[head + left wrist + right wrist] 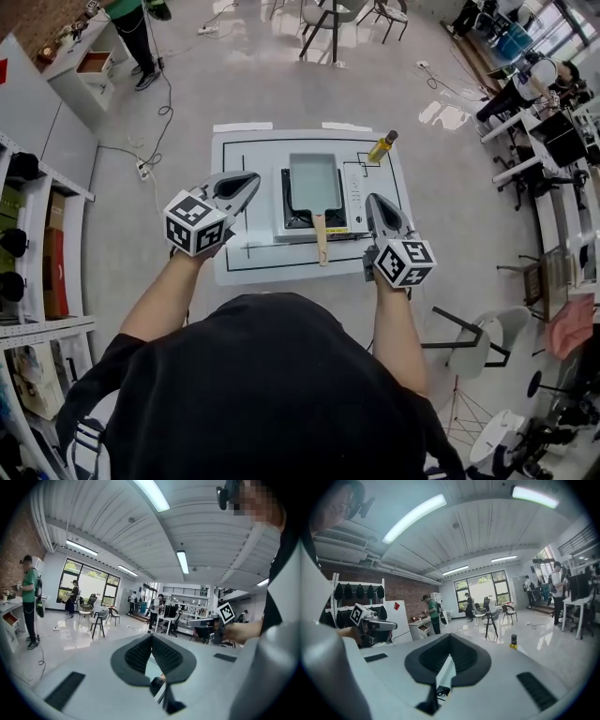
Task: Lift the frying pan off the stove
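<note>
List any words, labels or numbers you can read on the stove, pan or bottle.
No text reads clearly.
On the stove: control-panel print and a yellow strip, too small to read.
On the bottle: no readable label.
On the cubes of the left gripper and right gripper: square marker patterns only, no letters.

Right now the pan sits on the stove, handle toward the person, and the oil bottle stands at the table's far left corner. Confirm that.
The oil bottle stands at the table's far right corner, not the left; the head view shows it. The pan does sit on the stove, handle toward the person.
</note>
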